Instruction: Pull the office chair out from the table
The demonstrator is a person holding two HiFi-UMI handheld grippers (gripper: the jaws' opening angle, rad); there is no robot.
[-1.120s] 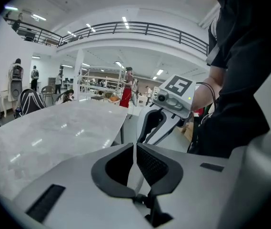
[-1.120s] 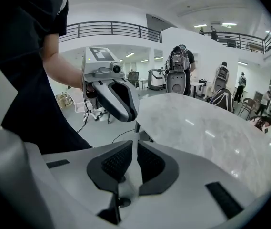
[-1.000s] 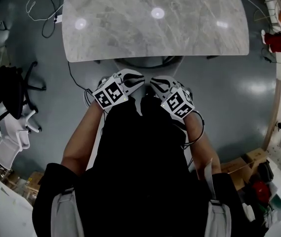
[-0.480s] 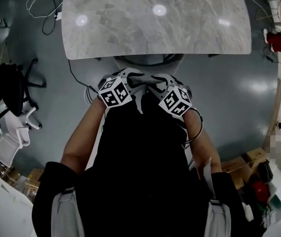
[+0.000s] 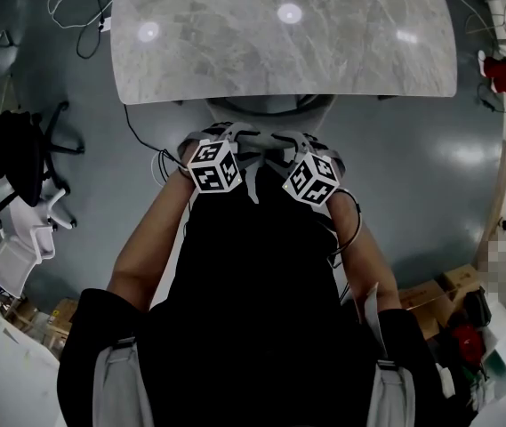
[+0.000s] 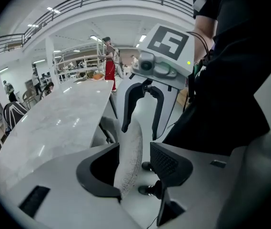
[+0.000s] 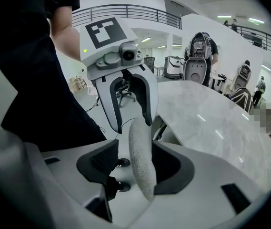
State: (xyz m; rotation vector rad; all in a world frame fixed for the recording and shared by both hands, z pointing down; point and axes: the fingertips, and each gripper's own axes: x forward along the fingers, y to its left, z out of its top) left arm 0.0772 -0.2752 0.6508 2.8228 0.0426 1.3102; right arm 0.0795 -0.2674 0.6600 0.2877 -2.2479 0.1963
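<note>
Marble-grey surface [image 5: 279, 52] fills the top of the head view. A person [image 5: 253, 327] in black stands before its near edge and holds both grippers close together, side by side, in front of the body.

The office chair [image 6: 129, 151] stands between the person and the surface. The speckled grey top rim of its backrest runs upright through both gripper views.

The left gripper [image 6: 135, 163] has its fingers [image 6: 166, 161] spread, and they have just been opening. The rim stands between them, close against the finger on the surface's side, with a clear gap to the other, so nothing is pinched.

The right gripper [image 7: 137, 166] mirrors this. Its fingers [image 7: 99, 163] are also spread and have likewise just been opening. The rim sits between them, nearer the finger on the surface's side and apart from the one beside the person.

Each gripper shows in the other's view, a little way along the same rim, with its marker cube uppermost. In the head view both cubes sit just short of the surface's edge.

A pale curve [image 5: 270, 107] just under that edge may be the chair's seat, though the view is too dark there to be sure.

On the grey floor [image 5: 430, 167], a black chair [image 5: 21, 154] stands well to the left, and cables [image 5: 75, 16] trail near the surface's far left corner.
</note>
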